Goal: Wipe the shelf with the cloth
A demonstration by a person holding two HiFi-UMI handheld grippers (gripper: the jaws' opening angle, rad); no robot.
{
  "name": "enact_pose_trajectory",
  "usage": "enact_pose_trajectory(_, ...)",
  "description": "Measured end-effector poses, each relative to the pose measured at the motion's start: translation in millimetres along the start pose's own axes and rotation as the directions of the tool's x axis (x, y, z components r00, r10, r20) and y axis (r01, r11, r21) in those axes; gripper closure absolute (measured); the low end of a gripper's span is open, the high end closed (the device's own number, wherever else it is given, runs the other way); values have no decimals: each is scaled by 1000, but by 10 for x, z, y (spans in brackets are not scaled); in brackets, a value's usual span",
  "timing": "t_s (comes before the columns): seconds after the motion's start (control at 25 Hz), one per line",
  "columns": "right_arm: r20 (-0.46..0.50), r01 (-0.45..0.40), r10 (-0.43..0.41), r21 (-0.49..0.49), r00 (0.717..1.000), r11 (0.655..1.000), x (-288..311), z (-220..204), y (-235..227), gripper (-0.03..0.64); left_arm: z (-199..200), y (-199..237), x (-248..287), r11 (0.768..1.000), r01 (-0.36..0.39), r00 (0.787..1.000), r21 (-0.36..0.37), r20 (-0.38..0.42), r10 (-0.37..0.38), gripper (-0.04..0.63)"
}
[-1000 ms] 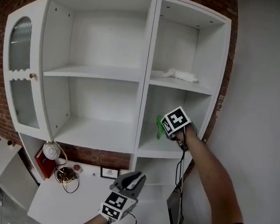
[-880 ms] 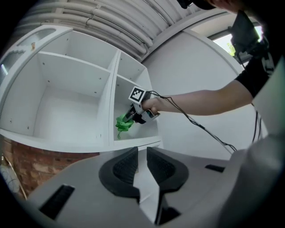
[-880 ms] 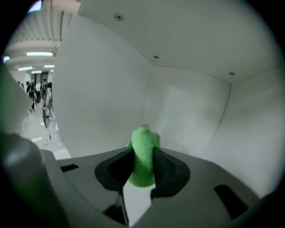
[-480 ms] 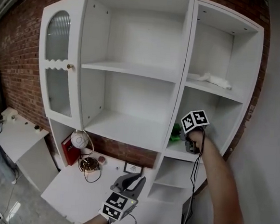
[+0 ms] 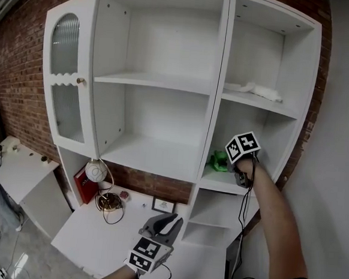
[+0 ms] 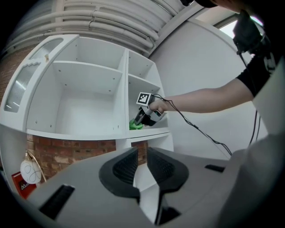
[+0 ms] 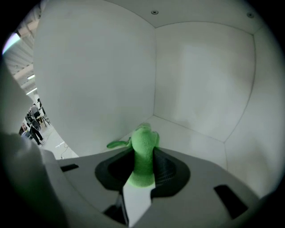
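A white cabinet fills the head view. My right gripper [image 5: 228,165] reaches into its right column and is shut on a green cloth [image 5: 218,161]. The cloth rests on the lower right shelf [image 5: 226,182], near the divider. In the right gripper view the cloth [image 7: 143,153] stands pinched between the jaws, its tip over the white shelf floor [image 7: 191,136]. My left gripper [image 5: 167,221] hangs low in front of the cabinet, shut and holding nothing. The left gripper view shows the right gripper [image 6: 142,118] and the cloth [image 6: 135,125] from below.
A white rag [image 5: 252,88] lies on the upper right shelf. A glass-paned door [image 5: 64,85] stands open at the left. On the low counter sit a white round object [image 5: 94,170], a red box [image 5: 82,186], a coiled cable [image 5: 107,201] and a small frame [image 5: 162,205].
The head view has swung left, showing more of the cabinet and brick wall. The right gripper stays on the lower right shelf with the cloth, shifting only slightly. The left gripper has not moved.
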State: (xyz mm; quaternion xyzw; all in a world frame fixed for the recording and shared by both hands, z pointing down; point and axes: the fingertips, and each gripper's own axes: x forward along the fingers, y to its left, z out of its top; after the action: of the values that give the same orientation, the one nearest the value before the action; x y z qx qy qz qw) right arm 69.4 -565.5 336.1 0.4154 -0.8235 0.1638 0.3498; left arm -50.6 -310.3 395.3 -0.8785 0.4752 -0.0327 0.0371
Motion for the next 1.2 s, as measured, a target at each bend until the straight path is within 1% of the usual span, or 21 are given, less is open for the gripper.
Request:
enact_pose_trajectory(0.2, -52, 109, -112, -61, 992, 992, -140, -150, -165, 515, 32, -150, 96, 999, 43, 999, -1, 10, -43, 534)
enact_pose_trajectory(0.36, -78, 157, -162, -65, 984, 986, -247, -262, -290, 515, 46, -238, 152, 997, 72, 997, -3, 18, -72, 534)
enact_pose_trajectory(0.44, -95, 201, -208, -78, 974, 976, -321, -318, -373, 515, 62, -256, 173, 997, 82, 996, -4, 21, -82, 534)
enact_pose_trajectory(0.48, -105, 234, -244, -100, 964, 967, -359, -349, -415, 515, 68, -264, 182, 996, 87, 996, -4, 22, -87, 534)
enact_pose_trajectory(0.52, -115, 272, -287, -133, 951, 953, -395, -379, -451, 515, 73, -274, 192, 996, 92, 995, -3, 23, -92, 534)
enact_pose_trajectory(0.6, -132, 345, -378, -219, 916, 913, -455, -429, -510, 515, 84, -309, 219, 994, 107, 994, 1, 24, -107, 534)
enact_pose_trajectory(0.68, -156, 406, -464, -298, 872, 864, -511, -488, -576, 517, 95, -377, 253, 992, 129, 991, 4, 26, -129, 534)
enact_pose_trajectory(0.76, -182, 453, -544, -375, 819, 809, -583, -564, -634, 517, 102, -465, 282, 988, 154, 988, 9, 29, -154, 534)
enact_pose_trajectory(0.88, -205, 480, -625, -477, 753, 736, -640, -692, -679, 518, 100, -573, 319, 982, 188, 982, 15, 28, -188, 534)
enact_pose_trajectory(1.0, -214, 496, -689, -553, 692, 669, -704, -783, -725, 519, 77, -626, 361, 976, 216, 976, 9, 23, -216, 534)
enact_pose_trajectory(1.12, -230, 501, -736, -602, 637, 621, -770, -864, -781, 520, 67, -648, 399, 972, 233, 972, -1, 23, -233, 534)
enact_pose_trajectory(1.2, -237, 503, -755, -620, 612, 602, -804, -906, -813, 520, 60, -680, 429, 970, 244, 970, 10, 21, -244, 534)
